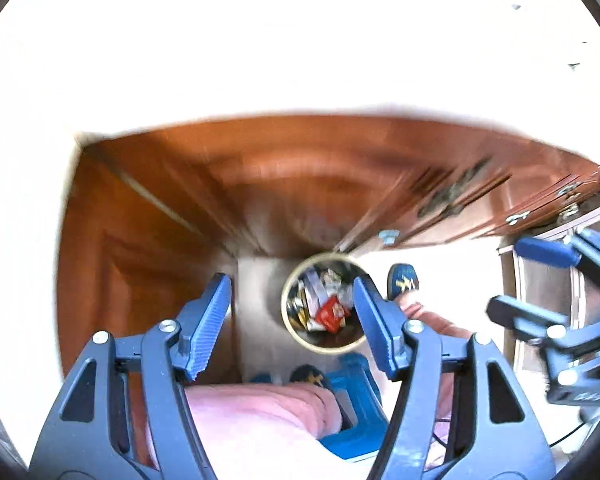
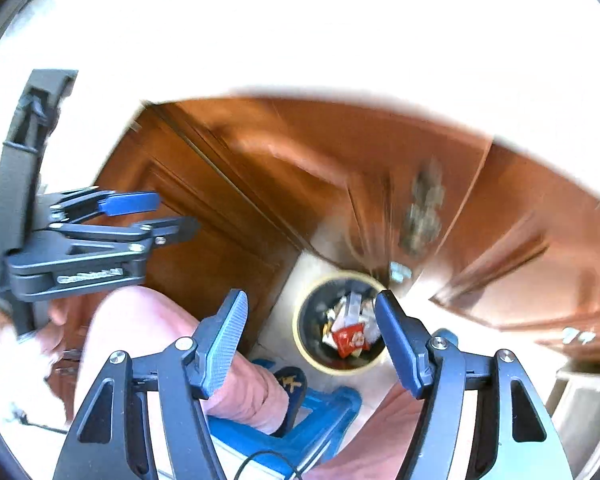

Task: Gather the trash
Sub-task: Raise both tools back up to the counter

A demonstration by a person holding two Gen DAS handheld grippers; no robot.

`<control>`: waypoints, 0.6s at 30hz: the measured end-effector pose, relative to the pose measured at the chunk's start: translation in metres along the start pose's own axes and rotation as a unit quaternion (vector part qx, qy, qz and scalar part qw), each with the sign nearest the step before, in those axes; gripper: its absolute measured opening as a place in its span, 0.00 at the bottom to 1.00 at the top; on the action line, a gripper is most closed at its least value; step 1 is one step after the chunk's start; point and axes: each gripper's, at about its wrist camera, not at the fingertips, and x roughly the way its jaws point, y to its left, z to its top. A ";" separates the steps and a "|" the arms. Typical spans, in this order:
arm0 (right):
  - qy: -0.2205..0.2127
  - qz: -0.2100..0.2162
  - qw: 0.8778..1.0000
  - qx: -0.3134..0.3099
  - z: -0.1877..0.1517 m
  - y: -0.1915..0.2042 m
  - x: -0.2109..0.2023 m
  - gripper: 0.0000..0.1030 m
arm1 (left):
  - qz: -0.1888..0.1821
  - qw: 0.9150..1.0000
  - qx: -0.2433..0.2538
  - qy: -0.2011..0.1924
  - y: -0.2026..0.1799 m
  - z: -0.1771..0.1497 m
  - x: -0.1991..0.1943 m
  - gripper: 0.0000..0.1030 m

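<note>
A round trash bin with a pale yellow rim stands on the floor below, filled with wrappers, among them a red packet. It also shows in the right wrist view with the red packet. My left gripper is open and empty, high above the bin. My right gripper is open and empty, also above the bin. Each gripper shows from the side in the other's view: the right one and the left one.
Brown wooden cabinet doors rise behind the bin. The person's legs in pink trousers and dark slippers stand by a blue stool. The upper part of both views is white and overexposed. Both views are motion-blurred.
</note>
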 end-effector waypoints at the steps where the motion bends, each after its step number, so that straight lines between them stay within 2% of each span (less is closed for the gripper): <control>1: -0.008 0.001 1.000 -0.009 0.010 0.003 -0.018 0.66 | 0.000 1.000 0.005 -0.012 0.001 0.009 -0.014 0.59; 6: -0.055 -0.025 0.997 -0.049 0.074 0.018 -0.098 0.66 | -0.006 0.998 0.014 -0.069 0.004 0.070 -0.075 0.59; 10: -0.092 -0.016 0.994 -0.049 0.138 0.016 -0.152 0.66 | -0.004 0.994 0.016 -0.106 0.004 0.130 -0.110 0.59; 14: -0.110 -0.017 0.993 -0.046 0.210 0.002 -0.180 0.77 | -0.013 0.993 0.013 -0.120 0.001 0.208 -0.128 0.59; 18: -0.119 -0.017 0.993 -0.004 0.294 -0.040 -0.189 0.77 | 0.010 0.991 0.005 -0.134 -0.004 0.287 -0.127 0.59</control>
